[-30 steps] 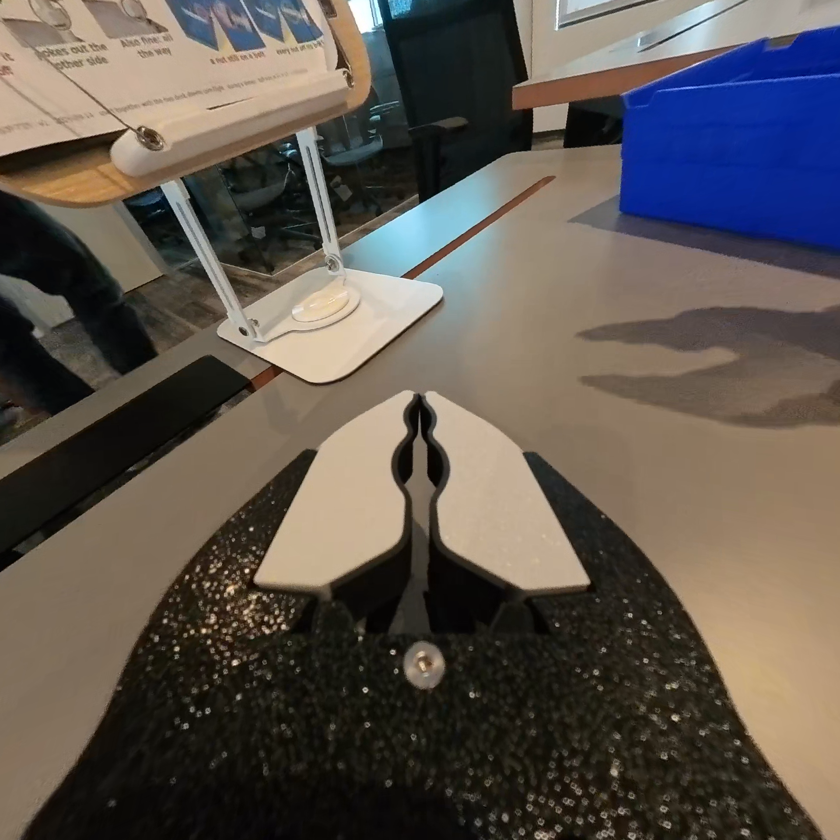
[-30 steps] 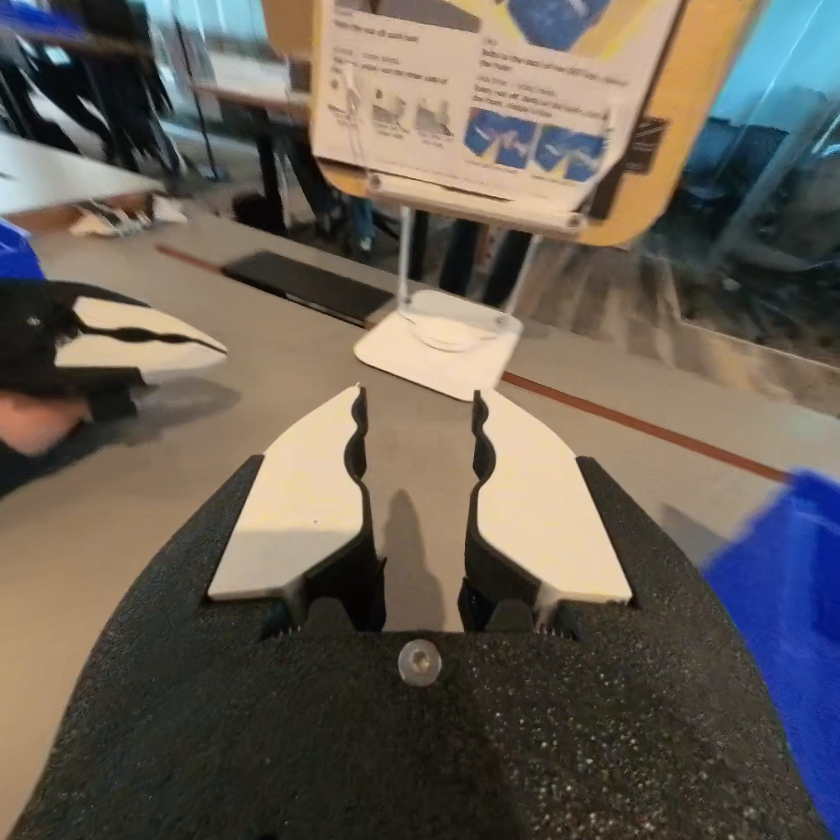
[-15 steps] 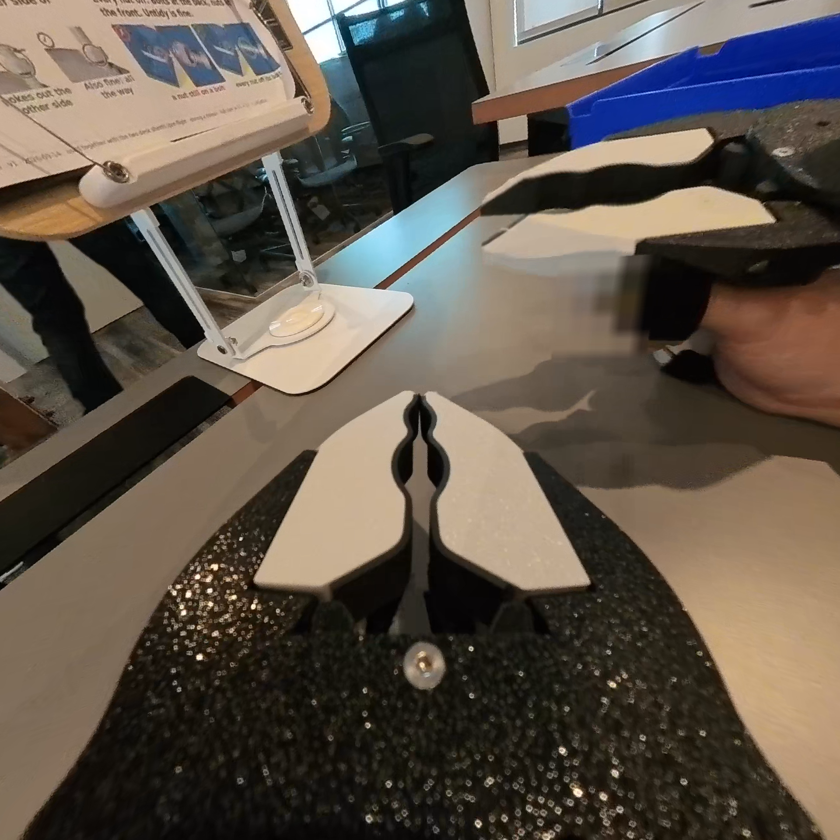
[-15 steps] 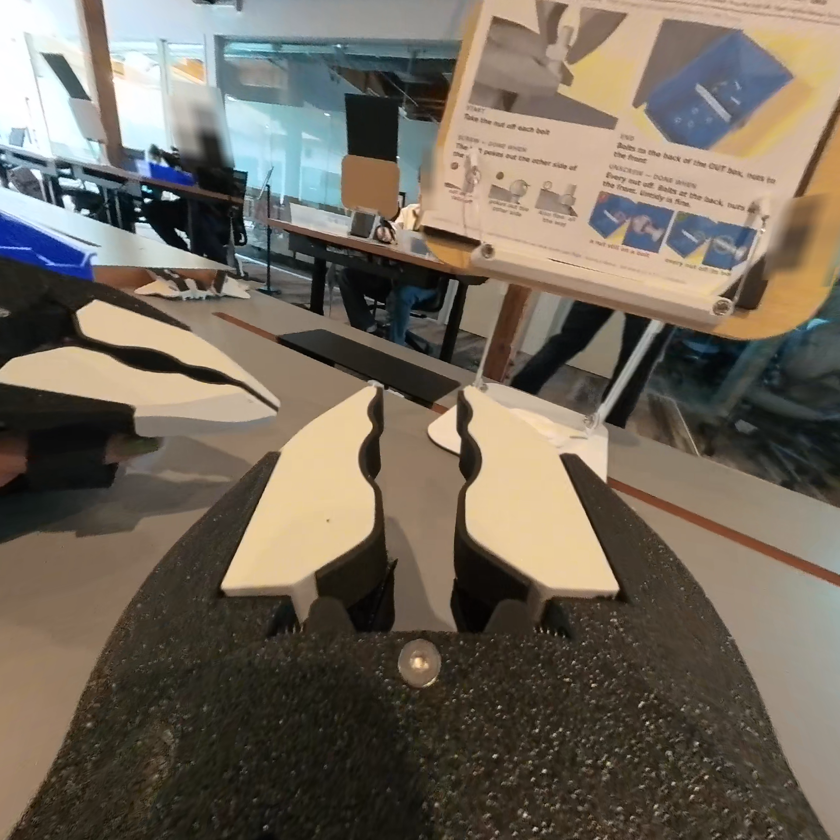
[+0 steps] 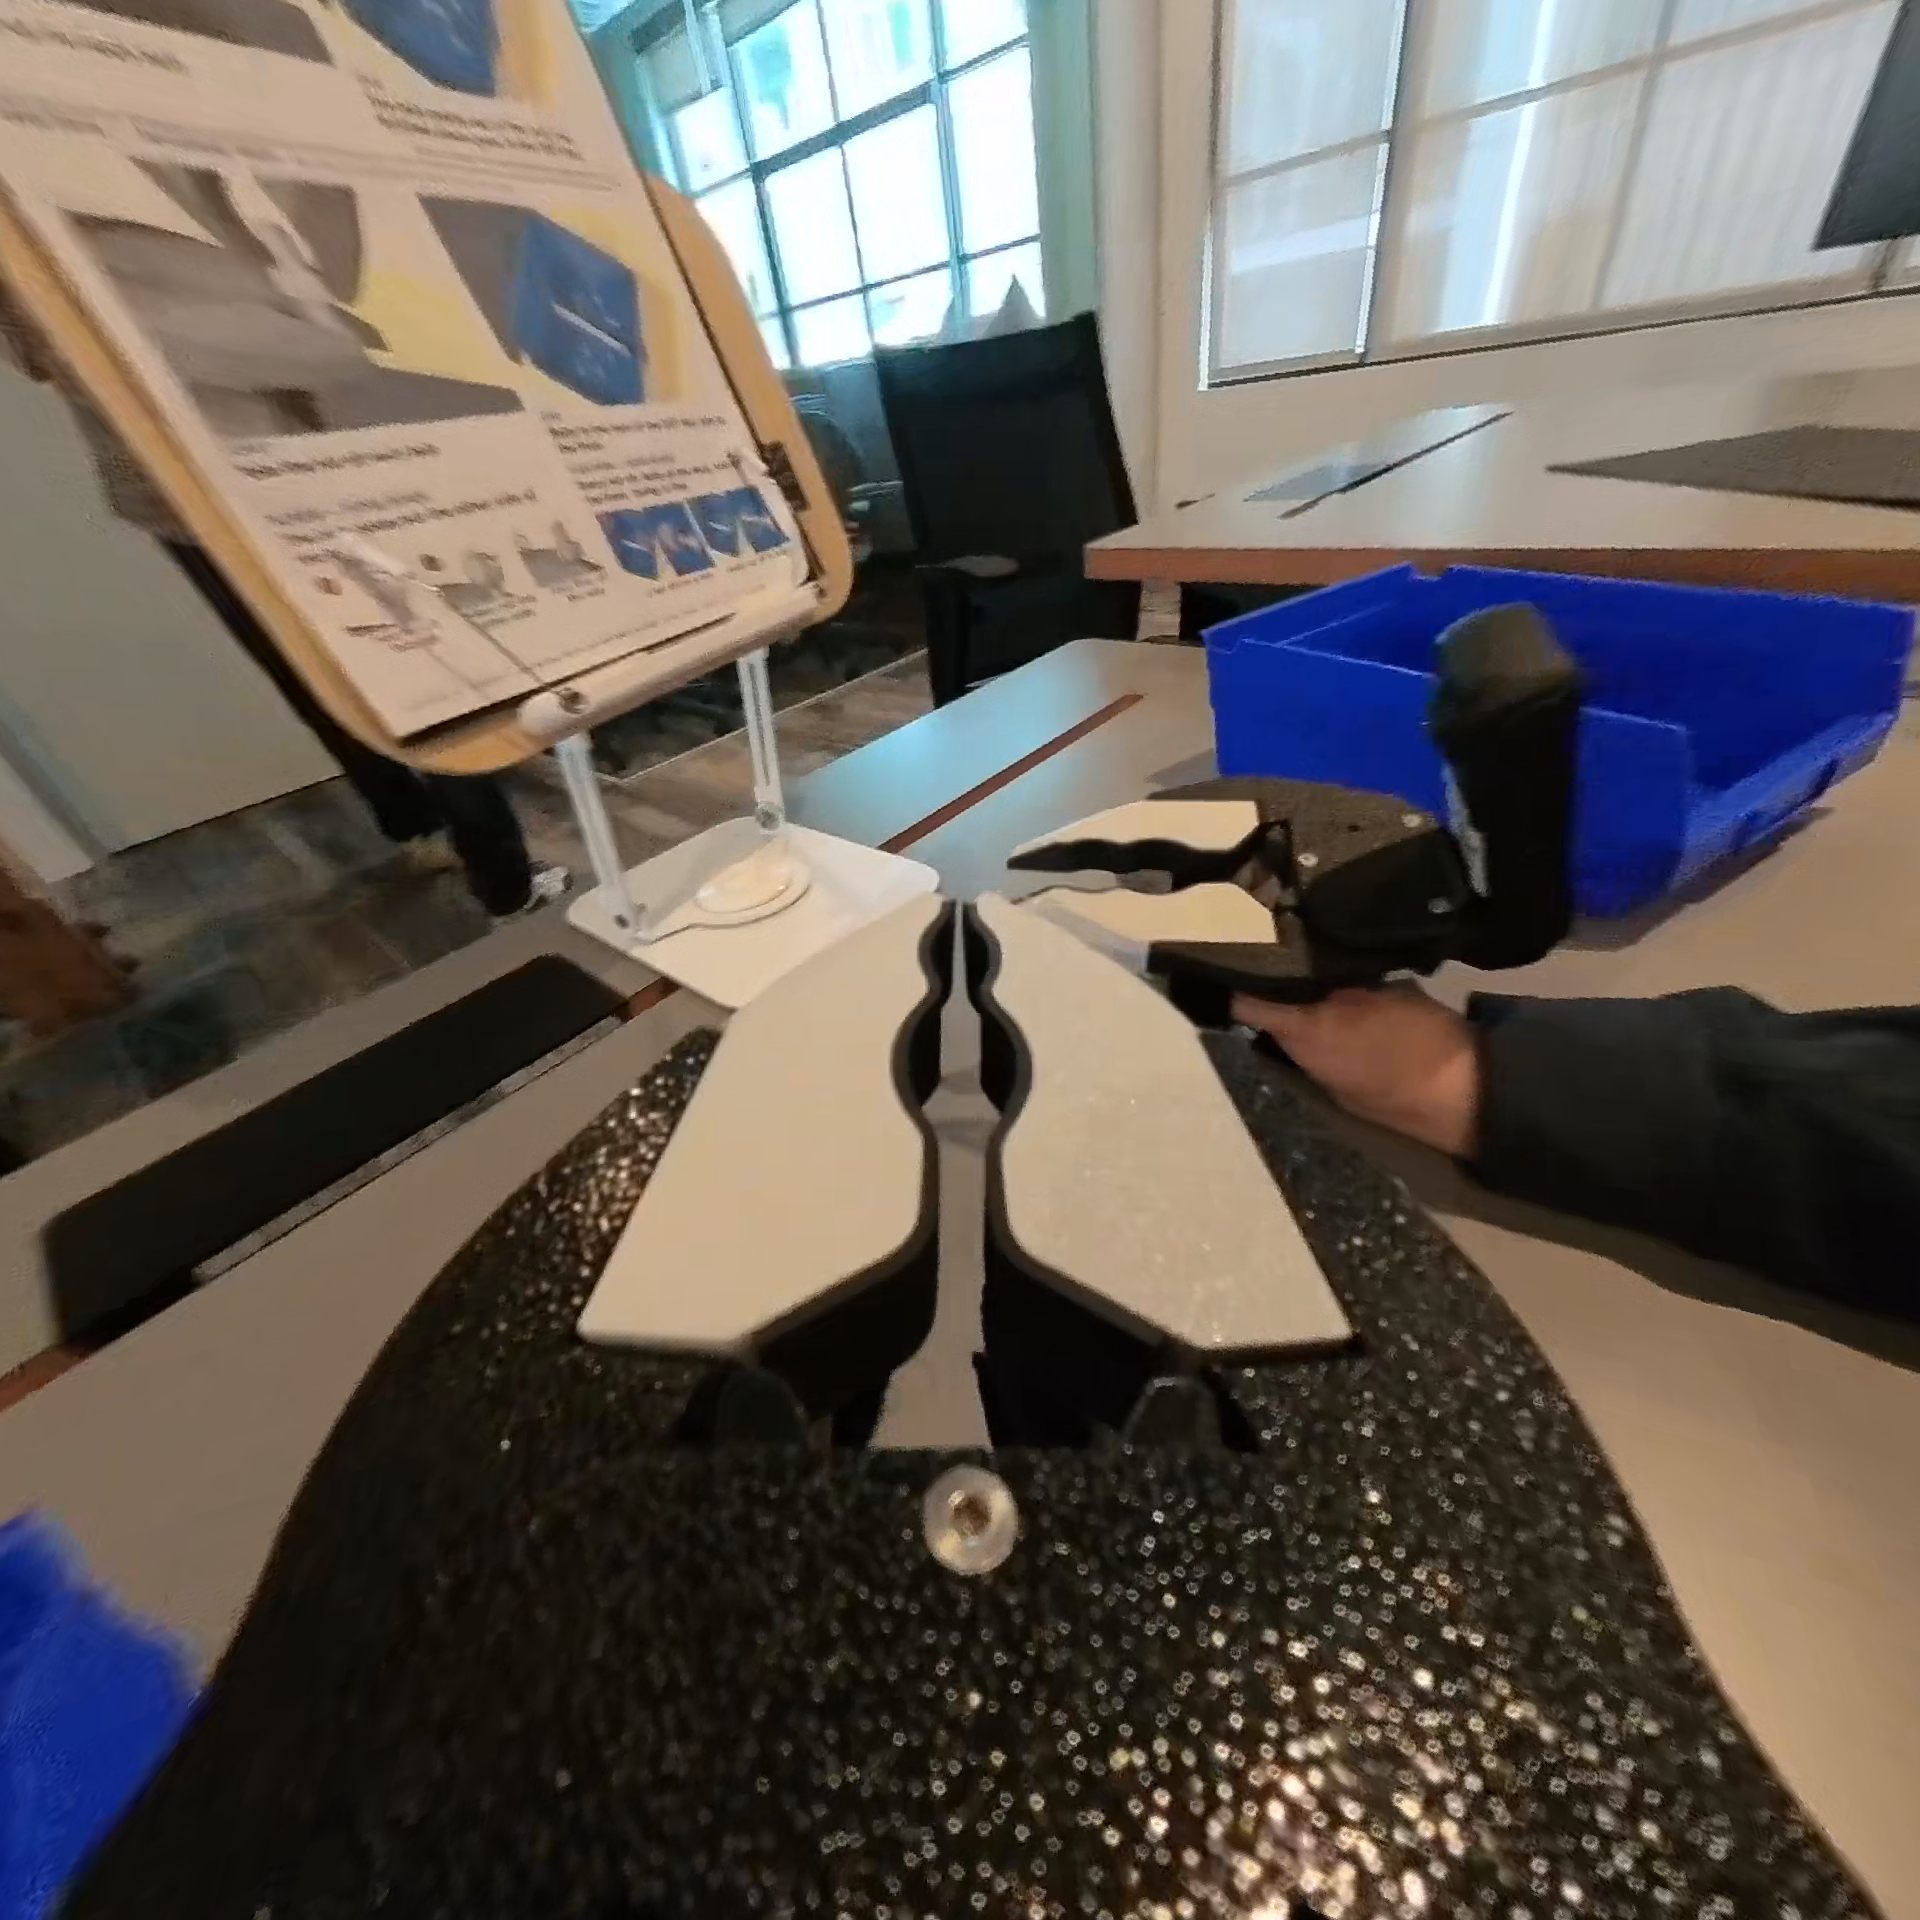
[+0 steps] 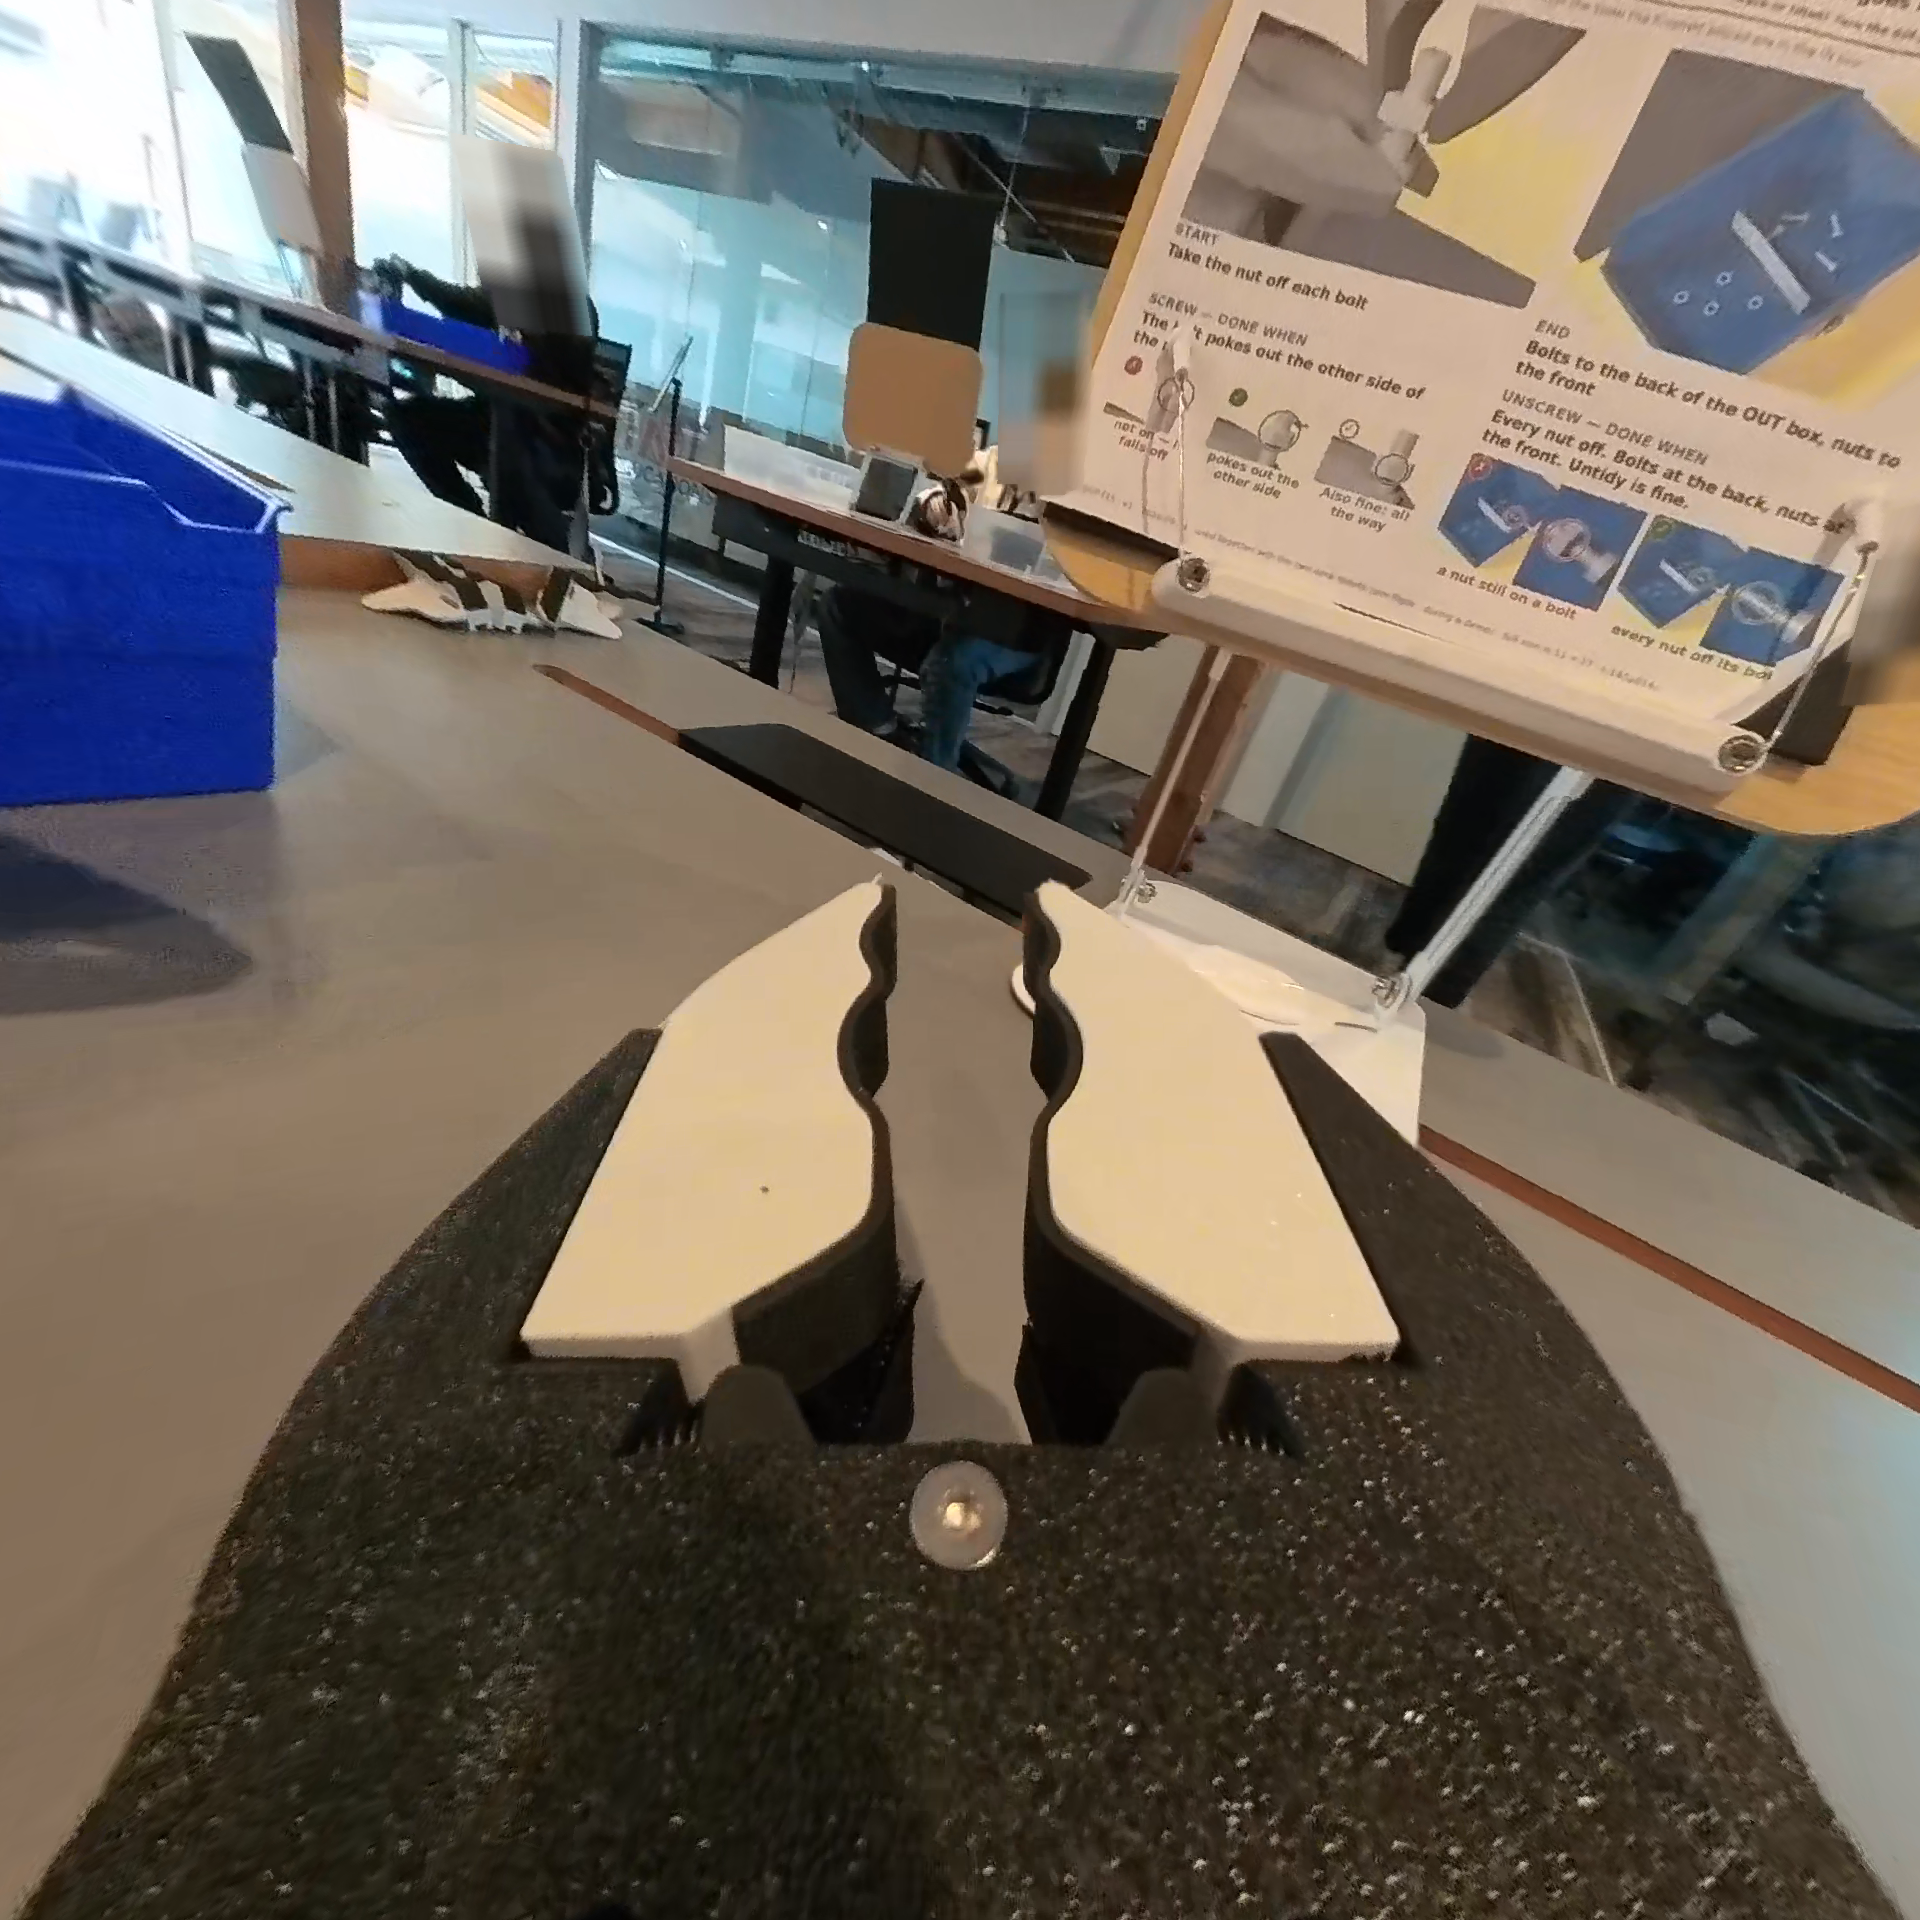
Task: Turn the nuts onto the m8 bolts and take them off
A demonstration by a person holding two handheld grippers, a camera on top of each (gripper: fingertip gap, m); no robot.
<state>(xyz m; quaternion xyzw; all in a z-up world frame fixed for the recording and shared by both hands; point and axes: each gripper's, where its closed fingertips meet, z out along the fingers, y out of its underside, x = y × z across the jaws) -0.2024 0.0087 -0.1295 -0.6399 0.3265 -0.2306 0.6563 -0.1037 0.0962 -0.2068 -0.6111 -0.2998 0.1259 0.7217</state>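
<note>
Left wrist view: left gripper (image 5: 958, 914), black speckled body with white finger plates, sits at frame centre with its tips closed together, nothing between them, just a thin slit lower down. Right of centre the right gripper (image 5: 1049, 871) shows side-on, held by a hand (image 5: 1371, 1049) with a dark sleeve (image 5: 1704, 1122), over the grey tabletop (image 5: 1662, 1475). Blue plastic bin (image 5: 1351, 696) stands upper right of the frame behind that gripper. Upper left, a wooden board with a printed instruction sheet (image 5: 416, 416) leans on a white stand base (image 5: 790, 914). Black flat strip (image 5: 312, 1101) lies at the left table edge. Blurred blue patch bottom left, cannot tell what it is. Right wrist view: right gripper at centre, fingers parted with bare grey table showing in the gap, gripping nothing. Another blue plastic bin (image 6: 125, 623) is at the left edge of the frame, instruction sheet upper right, black strip just beyond the fingertips. Nuts and m8 bolts: not visible in either view, so cannot tell where they are; bin insides are hidden.
</note>
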